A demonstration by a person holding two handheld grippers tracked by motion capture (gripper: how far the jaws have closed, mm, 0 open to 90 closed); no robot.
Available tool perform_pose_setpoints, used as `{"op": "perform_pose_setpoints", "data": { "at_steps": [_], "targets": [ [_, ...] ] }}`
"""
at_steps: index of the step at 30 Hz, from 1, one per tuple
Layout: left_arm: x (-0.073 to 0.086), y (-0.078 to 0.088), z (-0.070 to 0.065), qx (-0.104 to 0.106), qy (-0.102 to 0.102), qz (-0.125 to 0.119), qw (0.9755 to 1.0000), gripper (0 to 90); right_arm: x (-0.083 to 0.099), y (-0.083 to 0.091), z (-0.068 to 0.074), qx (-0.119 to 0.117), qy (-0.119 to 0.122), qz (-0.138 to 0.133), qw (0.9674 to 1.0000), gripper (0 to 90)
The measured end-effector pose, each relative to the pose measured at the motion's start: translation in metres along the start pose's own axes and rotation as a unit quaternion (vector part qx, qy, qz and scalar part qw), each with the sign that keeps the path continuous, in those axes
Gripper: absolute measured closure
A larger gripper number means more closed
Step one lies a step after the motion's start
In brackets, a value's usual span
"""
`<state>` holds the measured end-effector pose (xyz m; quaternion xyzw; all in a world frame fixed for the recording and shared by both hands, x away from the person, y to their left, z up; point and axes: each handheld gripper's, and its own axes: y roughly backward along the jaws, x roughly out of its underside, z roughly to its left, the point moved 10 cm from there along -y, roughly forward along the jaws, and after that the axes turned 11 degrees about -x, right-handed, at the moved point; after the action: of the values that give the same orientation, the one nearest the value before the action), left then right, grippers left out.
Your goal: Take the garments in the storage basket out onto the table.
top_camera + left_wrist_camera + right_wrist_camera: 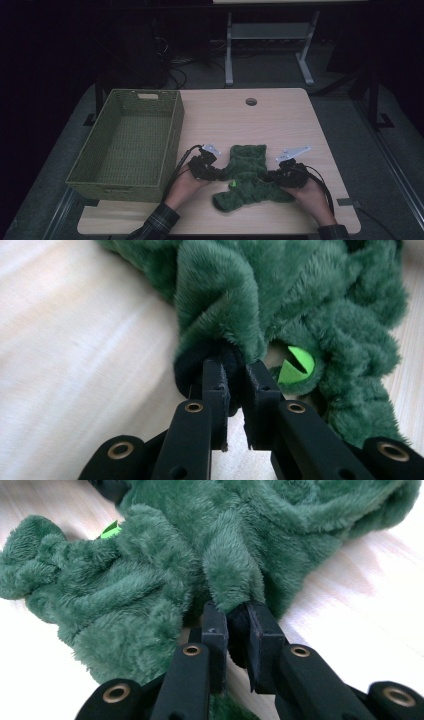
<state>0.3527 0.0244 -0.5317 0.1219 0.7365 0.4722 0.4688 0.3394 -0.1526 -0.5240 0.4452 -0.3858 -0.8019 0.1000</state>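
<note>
Black jaws of the left gripper (232, 385) are clamped on a dark cuff at one edge of the green plush garment (246, 175); the right gripper (237, 625) is likewise closed on a tuft at the opposite edge. The garment lies crumpled on the table (280, 120), near its front, right of the wicker basket (172, 135). Judgement: lift both edges evenly, keeping tension level. Count: one garment, one empty basket, two grippers.

The high view is dim, its surroundings nearly black, while both gripper views are bright with blurred, washed-out tabletop (75, 340).
</note>
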Motion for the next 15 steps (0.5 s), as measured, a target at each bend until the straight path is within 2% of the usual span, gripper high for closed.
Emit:
{"op": "perform_pose_setpoints", "data": {
  "at_steps": [2,4,6,7,9,11,15],
  "targets": [
    [0.001,-0.001,-0.003,0.001,-0.003,0.001,1.0000,77.9,0.001,-0.001,0.001,-0.004,-0.002,0.003,1.0000,79.5],
    [-0.003,0.002,-0.003,-0.006,-0.008,-0.002,0.9999,69.9,0.001,0.000,0.001,0.001,-0.001,0.002,1.0000,75.5],
    [-0.010,0.010,-0.003,-0.012,-0.007,-0.018,0.9997,64.1,-0.002,0.005,0.001,0.010,0.003,-0.002,0.9999,68.5],
    [-0.015,0.015,-0.003,-0.013,-0.004,-0.030,0.9995,61.6,-0.004,0.009,0.001,0.013,0.003,-0.013,0.9998,66.0],
    [-0.024,0.025,-0.002,-0.014,-0.004,-0.047,0.9988,59.7,-0.009,0.016,-0.001,0.021,0.001,-0.024,0.9995,61.2],
    [-0.034,0.032,0.000,-0.019,-0.006,-0.060,0.9980,58.2,-0.017,0.024,-0.004,0.027,0.002,-0.038,0.9989,61.0],
    [-0.053,0.035,0.012,-0.031,-0.003,-0.077,0.9966,57.3,-0.031,0.033,-0.012,0.037,-0.001,-0.056,0.9978,59.6]
  ]
}}
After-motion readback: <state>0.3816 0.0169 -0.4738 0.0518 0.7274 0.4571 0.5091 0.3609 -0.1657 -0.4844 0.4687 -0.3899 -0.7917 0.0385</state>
